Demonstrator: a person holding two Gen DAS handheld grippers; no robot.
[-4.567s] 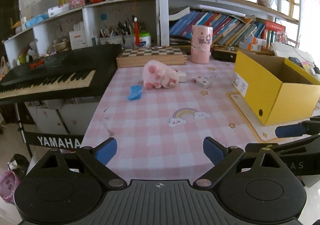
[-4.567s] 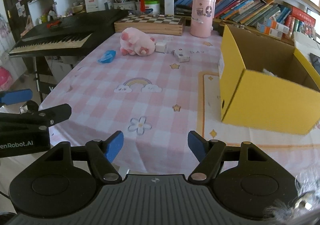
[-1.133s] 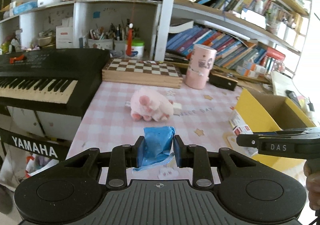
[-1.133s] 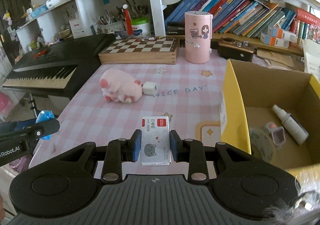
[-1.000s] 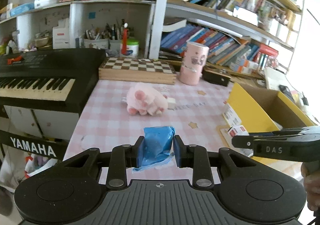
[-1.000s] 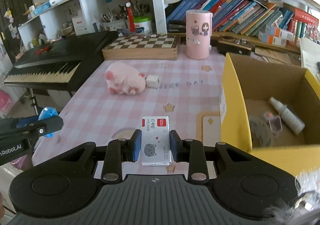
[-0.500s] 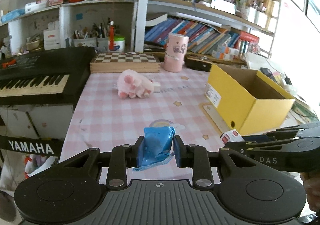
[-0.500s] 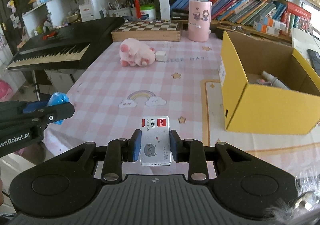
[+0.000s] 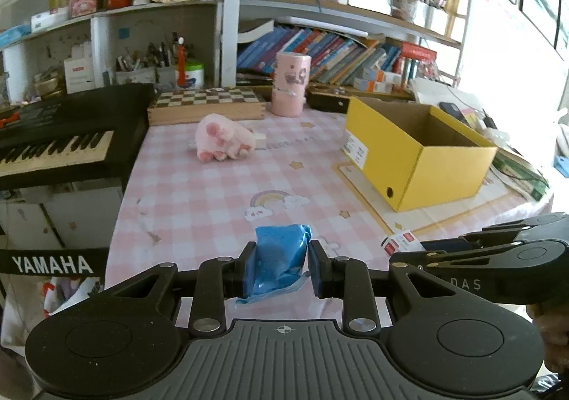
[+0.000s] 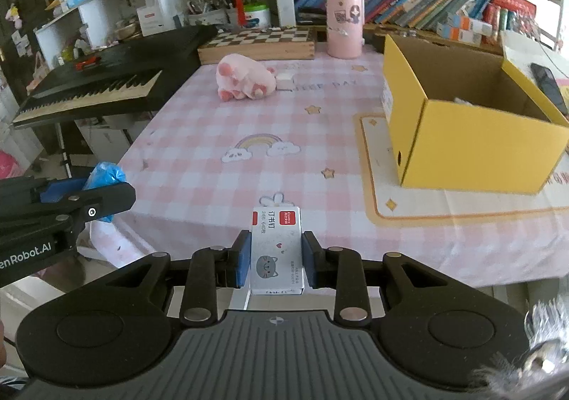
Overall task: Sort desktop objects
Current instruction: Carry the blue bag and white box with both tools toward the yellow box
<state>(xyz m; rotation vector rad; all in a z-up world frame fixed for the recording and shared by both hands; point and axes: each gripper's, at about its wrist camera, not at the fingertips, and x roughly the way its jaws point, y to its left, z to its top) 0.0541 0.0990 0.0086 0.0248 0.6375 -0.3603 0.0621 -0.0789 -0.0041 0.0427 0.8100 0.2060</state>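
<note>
Crinkled blue plastic packet [image 9: 281, 259] clenched in my left gripper [image 9: 281, 270]; flat white cardboard staple box [image 10: 276, 250] clenched in my right gripper [image 10: 274, 263], above pink checked tablecloth's [image 10: 213, 137] near edge.

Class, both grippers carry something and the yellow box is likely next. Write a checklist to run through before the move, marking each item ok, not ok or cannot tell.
1. Left gripper shut on the blue packet: ok.
2. Right gripper shut on the staple box: ok.
3. Yellow box open on top: ok.
4. Either gripper over the yellow box: not ok, both are at the near table edge.
5. Room left inside the yellow box: cannot tell, its floor is mostly hidden.
6. Pink plush toy off the direct path: ok.
</note>
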